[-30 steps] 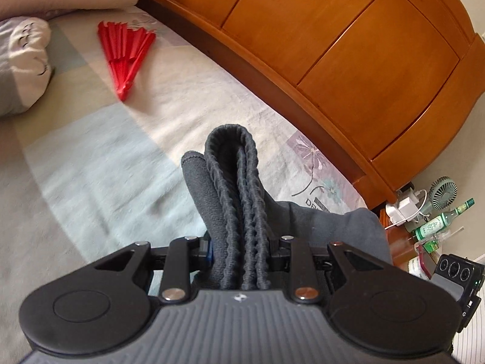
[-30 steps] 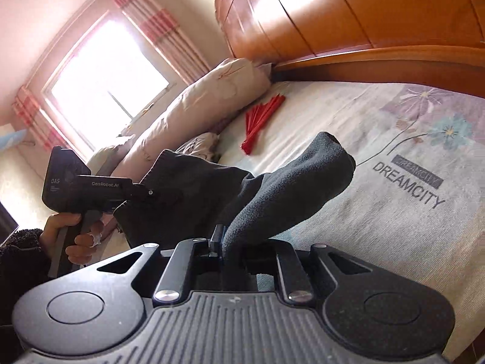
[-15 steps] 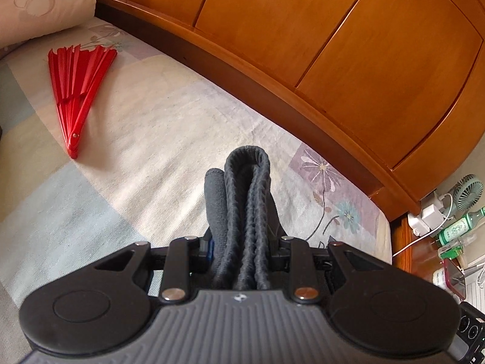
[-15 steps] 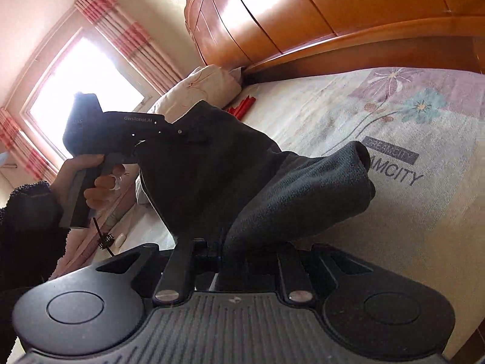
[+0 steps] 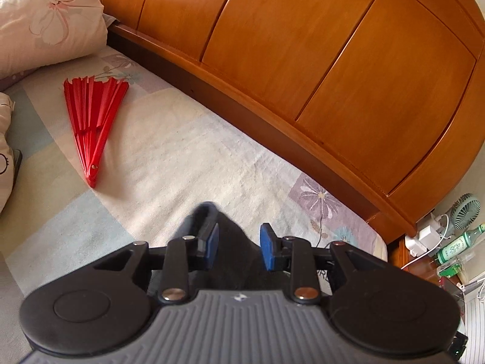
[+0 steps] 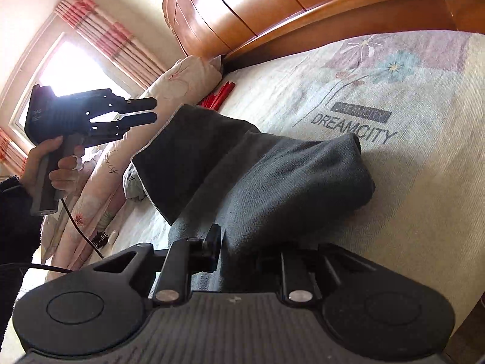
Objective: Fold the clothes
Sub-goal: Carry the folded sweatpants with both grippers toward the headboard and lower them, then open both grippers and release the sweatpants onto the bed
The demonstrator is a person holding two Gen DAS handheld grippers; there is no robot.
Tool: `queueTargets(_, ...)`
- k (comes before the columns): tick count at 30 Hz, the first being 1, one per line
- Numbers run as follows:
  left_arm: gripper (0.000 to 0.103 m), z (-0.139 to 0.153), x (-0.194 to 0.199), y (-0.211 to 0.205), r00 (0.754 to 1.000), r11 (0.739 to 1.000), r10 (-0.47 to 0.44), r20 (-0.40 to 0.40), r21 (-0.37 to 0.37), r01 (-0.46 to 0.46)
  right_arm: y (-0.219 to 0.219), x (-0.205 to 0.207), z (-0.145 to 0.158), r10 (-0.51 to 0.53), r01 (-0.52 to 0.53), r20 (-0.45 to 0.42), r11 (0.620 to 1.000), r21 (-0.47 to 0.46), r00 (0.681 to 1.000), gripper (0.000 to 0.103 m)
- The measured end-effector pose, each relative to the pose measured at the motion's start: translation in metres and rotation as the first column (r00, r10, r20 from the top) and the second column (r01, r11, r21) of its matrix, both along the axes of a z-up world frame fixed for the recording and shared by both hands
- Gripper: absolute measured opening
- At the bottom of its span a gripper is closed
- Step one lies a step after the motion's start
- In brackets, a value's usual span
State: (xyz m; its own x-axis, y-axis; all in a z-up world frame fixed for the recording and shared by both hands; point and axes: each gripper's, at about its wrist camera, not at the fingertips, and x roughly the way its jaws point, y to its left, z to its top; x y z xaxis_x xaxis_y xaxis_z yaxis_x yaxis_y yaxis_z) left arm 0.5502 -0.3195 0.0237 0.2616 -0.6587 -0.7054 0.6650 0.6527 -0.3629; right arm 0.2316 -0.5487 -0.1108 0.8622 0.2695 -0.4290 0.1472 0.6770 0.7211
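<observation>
Dark grey garment [image 5: 230,251], in the left wrist view, shows only as a dark fold at the lower centre of the frame, between the blue pads [image 5: 213,240] of the left gripper [image 5: 239,242]. Those jaws are opening and the pads stand clear of the cloth on both sides, so nothing is gripped. Beyond it the sheet [image 5: 188,163] is bare up to the red fan [image 5: 91,121] at the left and the wooden headboard [image 5: 333,75] across the top.

In the right wrist view the garment [image 6: 272,176] lies folded over itself on the sheet [image 6: 409,197], mid-frame, one end bunched between the right gripper's [image 6: 251,248] fingers. These jaws are opening too; the far finger is hidden by cloth (whether the pads press on it I cannot tell). At the left of the frame a hand [image 6: 51,166] holds the left gripper [image 6: 153,110] raised and apart from the garment, jaws slightly parted and empty.

I judge a fold has just been laid and is being let go. The next move calls for drawing the right gripper back without dragging the top layer, then taking a fresh edge for the next fold.
</observation>
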Motion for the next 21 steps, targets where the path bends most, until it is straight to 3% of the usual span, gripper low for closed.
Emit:
queueTargets(1,0.031,0.002,-0.003,0.002,1.000,1.000,-0.004,0.001,-0.001,0.004,-0.002,-0.002,-0.002,-0.007,0.007,0.001,1.000,0.019,1.000,0.031)
queueTargets(3,0.033,0.004,-0.014,0.004,0.999,0.999,-0.032,0.005,0.001,0.032,-0.010,-0.006,-0.007,-0.037,0.037,0.004,0.997,0.071,0.999,0.054)
queueTargets(4,0.034,0.002,-0.020,0.005,0.999,0.999,-0.050,0.001,0.003,0.050,-0.015,-0.008,-0.009,-0.056,0.056,0.006,0.994,0.097,0.998,0.057)
queueTargets(9,0.037,-0.033,-0.059,-0.002,0.983,0.986,-0.163,-0.084,-0.001,0.164,-0.043,-0.002,-0.026,-0.120,0.109,0.026,0.959,0.261,0.992,0.059)
queueTargets(10,0.037,-0.044,-0.067,-0.004,0.977,0.983,-0.184,-0.104,0.001,0.185,-0.047,0.001,-0.025,-0.130,0.119,0.026,0.959,0.255,0.991,0.058)
queueTargets(12,0.037,-0.065,-0.079,-0.008,0.969,0.979,-0.199,-0.144,0.020,0.204,-0.050,0.008,-0.018,-0.148,0.143,0.016,0.972,0.187,0.989,0.049)
queueTargets(14,0.037,-0.086,-0.089,-0.010,0.962,0.976,-0.204,-0.183,0.045,0.215,-0.046,0.013,-0.006,-0.148,0.147,0.013,0.989,0.027,0.989,0.031)
queueTargets(16,0.037,-0.100,-0.096,-0.010,0.959,0.974,-0.201,-0.199,0.065,0.218,-0.038,0.017,0.003,-0.130,0.128,-0.006,0.983,-0.132,0.991,0.030)
queueTargets(19,0.039,-0.106,-0.101,-0.004,0.960,0.977,-0.188,-0.208,0.065,0.206,-0.030,0.016,0.004,-0.139,0.120,-0.062,0.961,-0.249,0.988,0.032)
queueTargets(21,0.042,-0.097,-0.101,0.002,0.966,0.980,-0.173,-0.190,0.060,0.188,-0.024,0.008,0.010,-0.171,0.146,-0.058,0.940,-0.307,0.984,0.039)
